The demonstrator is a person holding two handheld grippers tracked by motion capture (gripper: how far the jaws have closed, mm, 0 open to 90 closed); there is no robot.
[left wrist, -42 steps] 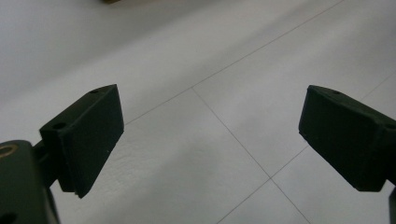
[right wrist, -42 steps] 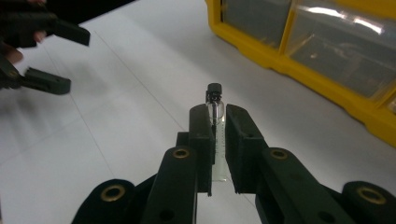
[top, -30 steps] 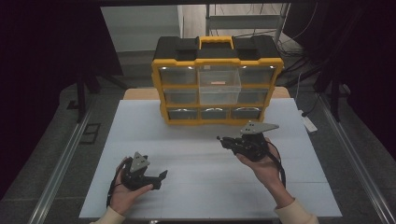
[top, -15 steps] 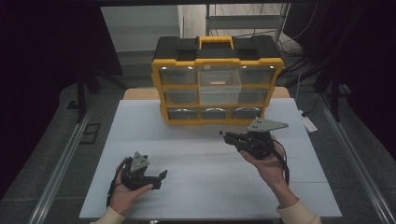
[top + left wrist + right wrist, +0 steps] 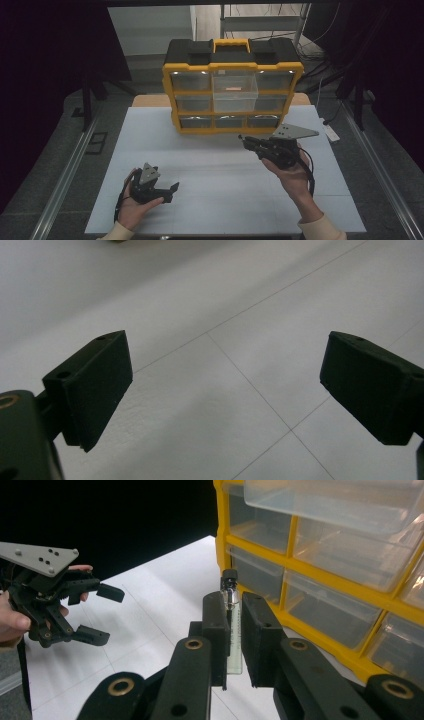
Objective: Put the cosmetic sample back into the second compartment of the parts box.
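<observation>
One clear vial (image 5: 232, 625) stands upright, clamped between the right hand-held gripper's (image 5: 235, 630) jaws, black cap uppermost.

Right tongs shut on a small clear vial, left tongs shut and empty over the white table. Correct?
Not quite: the left tongs are open, as the left gripper view shows, empty over the white table. The right tongs are shut on the vial.

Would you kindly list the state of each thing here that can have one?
Left tongs: open, nothing between them, low over the table.
Right tongs: shut on a small clear vial with a black cap.
Organizer case: standing upright.
Middle drawer: pulled partly out.
Other drawers: pushed in.
</observation>
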